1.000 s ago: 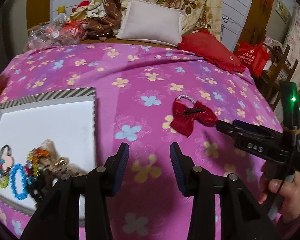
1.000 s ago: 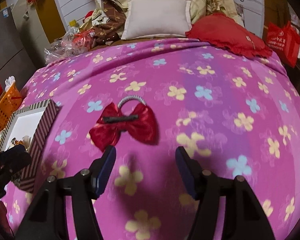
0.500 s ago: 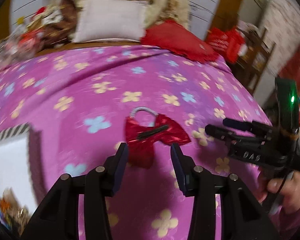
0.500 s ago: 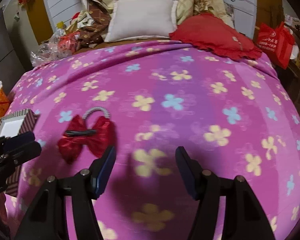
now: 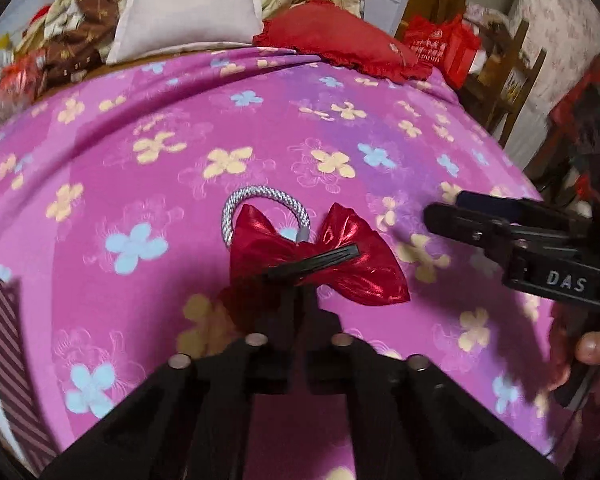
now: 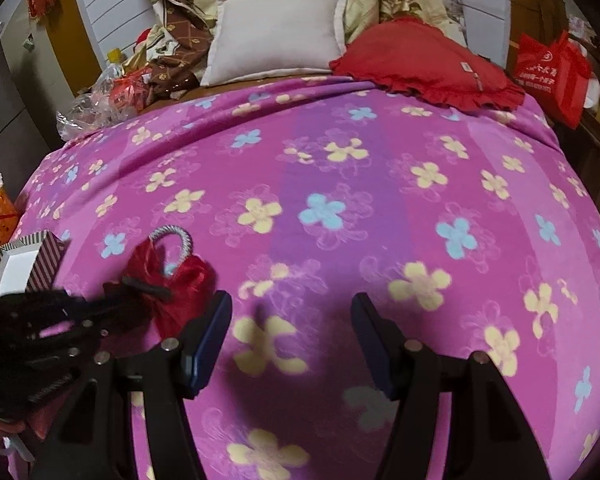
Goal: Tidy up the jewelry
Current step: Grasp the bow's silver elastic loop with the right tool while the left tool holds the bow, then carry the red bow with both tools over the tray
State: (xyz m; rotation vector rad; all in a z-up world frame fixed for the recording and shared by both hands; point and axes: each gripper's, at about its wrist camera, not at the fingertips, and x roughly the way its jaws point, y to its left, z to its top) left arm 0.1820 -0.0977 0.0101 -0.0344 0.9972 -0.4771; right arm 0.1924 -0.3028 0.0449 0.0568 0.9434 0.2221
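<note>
The pink floral blanket (image 5: pixel 148 184) fills both views. A striped box (image 6: pixel 36 260) is seen at the left edge. The right gripper (image 6: pixel 292 344) is held spread over bare blanket. The left gripper (image 5: pixel 296 292), jaws just closed, is pinched on the red bow (image 5: pixel 340 256), which lies at centre frame with its silver loop (image 5: pixel 260 196).
</note>
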